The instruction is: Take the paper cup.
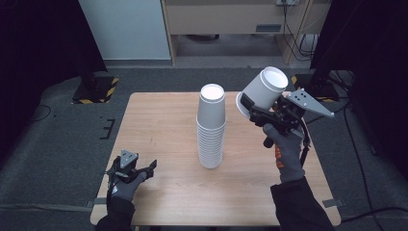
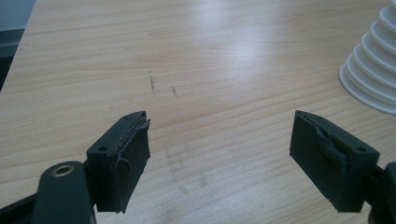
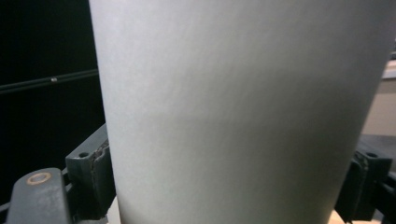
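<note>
A tall stack of upside-down white paper cups (image 1: 211, 126) stands in the middle of the wooden table (image 1: 159, 125); its lowest rims (image 2: 371, 70) sit at the right edge of the left gripper view. My right gripper (image 1: 257, 107) is shut on a single white cup (image 1: 263, 90), held tilted in the air to the right of the stack's top. That cup's wall (image 3: 243, 112) sits between the jaws in the right gripper view. My left gripper (image 1: 146, 169) rests low near the table's front left corner, open with nothing between its fingers (image 2: 122, 158).
Grey floor surrounds the table. Black stand bases with yellow-black striped tape (image 1: 96, 89) sit beyond the far left corner, and another stand (image 1: 317, 82) and cables lie past the far right. A wooden cabinet (image 1: 231, 19) stands at the back.
</note>
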{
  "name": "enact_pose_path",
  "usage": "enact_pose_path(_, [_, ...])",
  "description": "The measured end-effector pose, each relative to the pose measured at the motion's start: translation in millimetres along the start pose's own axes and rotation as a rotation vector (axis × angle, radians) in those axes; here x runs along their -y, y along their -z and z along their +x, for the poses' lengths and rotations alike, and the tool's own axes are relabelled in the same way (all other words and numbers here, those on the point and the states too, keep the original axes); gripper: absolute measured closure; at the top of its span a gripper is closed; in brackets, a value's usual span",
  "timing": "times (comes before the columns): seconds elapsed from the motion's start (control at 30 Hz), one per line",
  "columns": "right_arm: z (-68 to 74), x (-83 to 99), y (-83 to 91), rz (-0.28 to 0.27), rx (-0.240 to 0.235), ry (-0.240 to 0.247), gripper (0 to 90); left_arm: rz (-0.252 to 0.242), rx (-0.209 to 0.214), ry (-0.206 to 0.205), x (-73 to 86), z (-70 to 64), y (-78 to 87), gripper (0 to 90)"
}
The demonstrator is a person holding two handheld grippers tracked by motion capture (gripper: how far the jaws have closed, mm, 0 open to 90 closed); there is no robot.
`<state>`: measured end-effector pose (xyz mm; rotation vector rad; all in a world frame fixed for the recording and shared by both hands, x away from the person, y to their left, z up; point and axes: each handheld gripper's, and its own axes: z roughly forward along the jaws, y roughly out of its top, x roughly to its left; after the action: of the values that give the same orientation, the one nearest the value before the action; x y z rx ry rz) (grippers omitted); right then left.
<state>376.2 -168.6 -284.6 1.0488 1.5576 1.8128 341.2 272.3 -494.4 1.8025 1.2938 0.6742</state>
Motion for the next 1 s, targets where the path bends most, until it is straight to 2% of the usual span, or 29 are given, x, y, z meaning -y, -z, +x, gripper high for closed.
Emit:
enact_pose_path(0.1, [-3.3, 5.3, 3.4, 0.008, 0.005, -0.003, 13.8, -0.006, 0.0, 0.0, -0.4, 0.0, 0.2, 19.1])
enact_pose_path(0.53, [-26.0, 44.5, 27.5, 0.041, 0.033, -0.082, 13.7, -0.009, 0.008, -0.008, -1.2, -3.6, -2.1, 19.2])
enact_pose_path(1.0, [-41.5, 77.3, 48.7, 0.064, 0.06, -0.153, 13.7, -0.022, 0.021, -0.008, -3.1, -9.1, -3.3, 19.3])
